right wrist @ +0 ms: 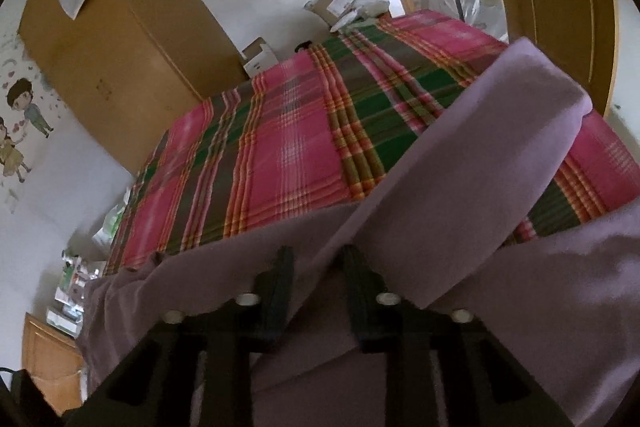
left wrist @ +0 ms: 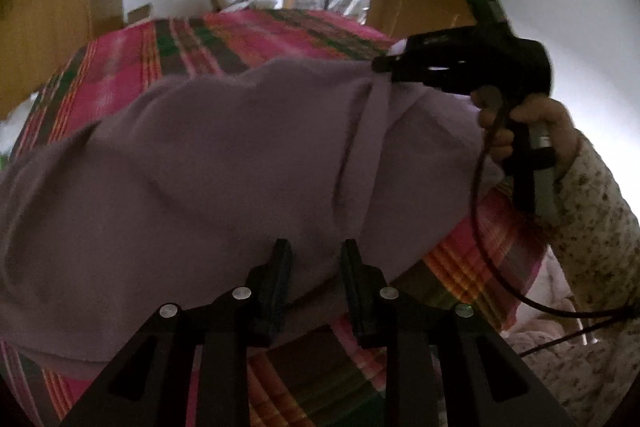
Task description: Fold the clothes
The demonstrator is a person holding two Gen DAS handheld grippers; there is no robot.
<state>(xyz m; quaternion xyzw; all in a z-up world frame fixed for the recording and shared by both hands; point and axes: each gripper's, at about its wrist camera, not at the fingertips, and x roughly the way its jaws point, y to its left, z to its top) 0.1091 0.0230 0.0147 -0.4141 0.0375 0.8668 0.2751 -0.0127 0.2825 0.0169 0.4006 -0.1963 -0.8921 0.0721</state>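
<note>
A: Right tool (left wrist: pixel 384 65), item one: fingers pinched on a gathered edge of the purple garment (left wrist: pixel 208 163), lifted above the bed. A hand (left wrist: pixel 520 131) in a speckled sleeve (left wrist: pixel 600 211) holds its grip.

B: Left tool (left wrist: pixel 316 267), item two?

A: Its two fingers stand slightly apart with purple cloth lying between and in front of them. Whether they actually pinch it, I cannot tell.

B: Location of the garment?

A: Draped across the near part of the plaid bedspread (right wrist: pixel 288 147), one corner raised by the right tool, the rest sagging down to the bed.

B: Risks, as you judge them?

A: Two. The raised edge is bunched, not flat, so a fold carried over from that hold would likely land creased or skewed. And if the left tool has no real hold, the cloth may drag towards the right when pulled.

B: Differences between views?

A: Left wrist view alone shows the right tool from outside, its pinch, the hand and the trailing cable (left wrist: pixel 500 267). Right wrist view hides that pinch under cloth but alone shows a long folded band (right wrist: pixel 480 147) of the garment lying diagonally over the bedspread, plus a wooden wardrobe (right wrist: pixel 120 59).
</note>
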